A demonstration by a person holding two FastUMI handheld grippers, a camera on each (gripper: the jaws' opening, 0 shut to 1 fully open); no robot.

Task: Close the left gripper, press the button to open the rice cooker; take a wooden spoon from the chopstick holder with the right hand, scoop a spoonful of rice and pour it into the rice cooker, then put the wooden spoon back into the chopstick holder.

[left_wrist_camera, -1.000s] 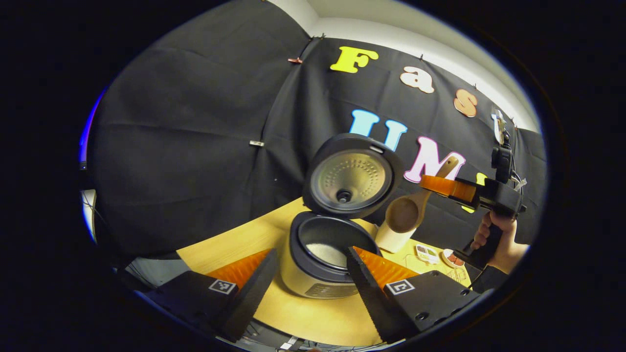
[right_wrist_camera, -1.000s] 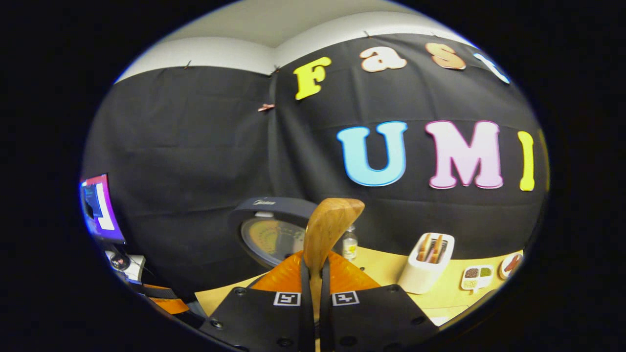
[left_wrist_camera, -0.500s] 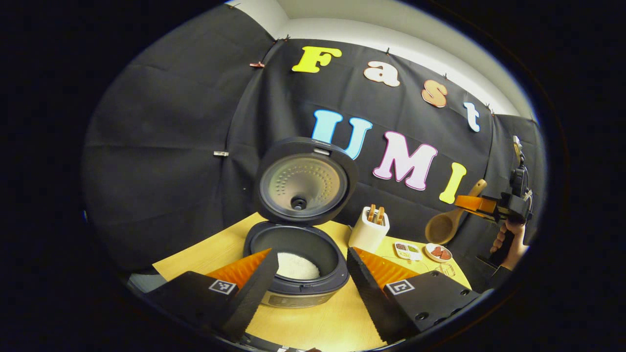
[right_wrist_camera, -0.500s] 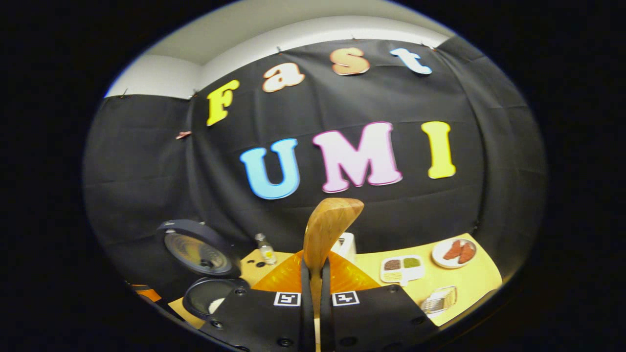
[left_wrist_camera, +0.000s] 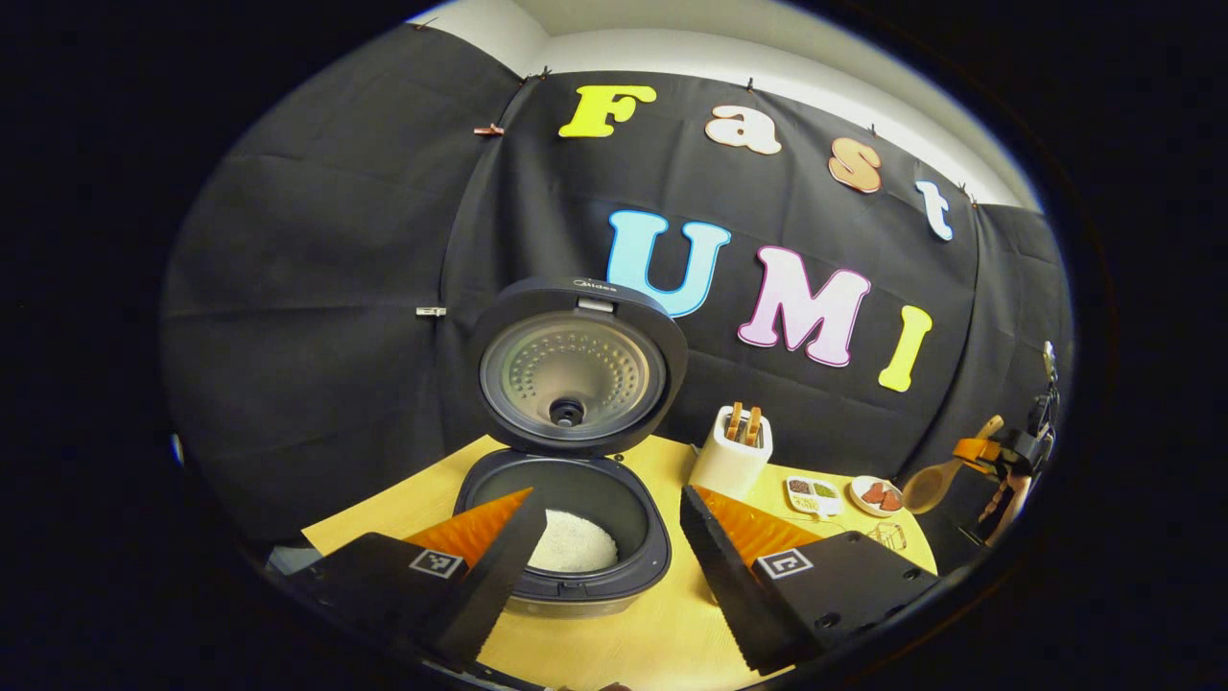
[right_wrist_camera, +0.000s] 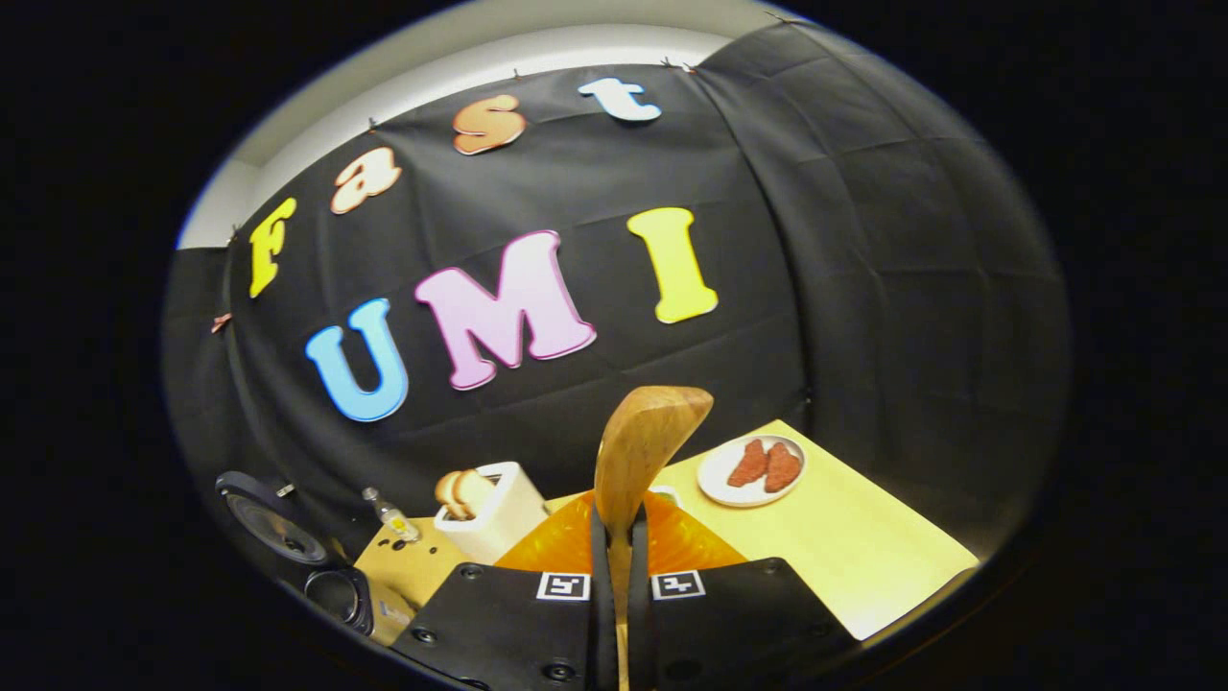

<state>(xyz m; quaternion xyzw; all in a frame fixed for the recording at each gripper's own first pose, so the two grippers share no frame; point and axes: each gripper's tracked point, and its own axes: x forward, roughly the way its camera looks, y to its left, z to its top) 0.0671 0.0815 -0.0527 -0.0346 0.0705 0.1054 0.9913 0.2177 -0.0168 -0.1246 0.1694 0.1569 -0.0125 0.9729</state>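
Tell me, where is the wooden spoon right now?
The wooden spoon is clamped between the right gripper's fingers, held in the air at the table's right end, near the small plate.

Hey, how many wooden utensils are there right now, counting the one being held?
3. One wooden spoon is clamped between the right gripper's fingers. Two more wooden handles stand in the chopstick holder beside the rice cooker. The holder may hide others.

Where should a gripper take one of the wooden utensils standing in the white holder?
By the handle tops sticking up out of the white holder, coming straight down from above. The utensils stand upright and the holder's walls hide the rest, so a side approach would probably meet the wall.
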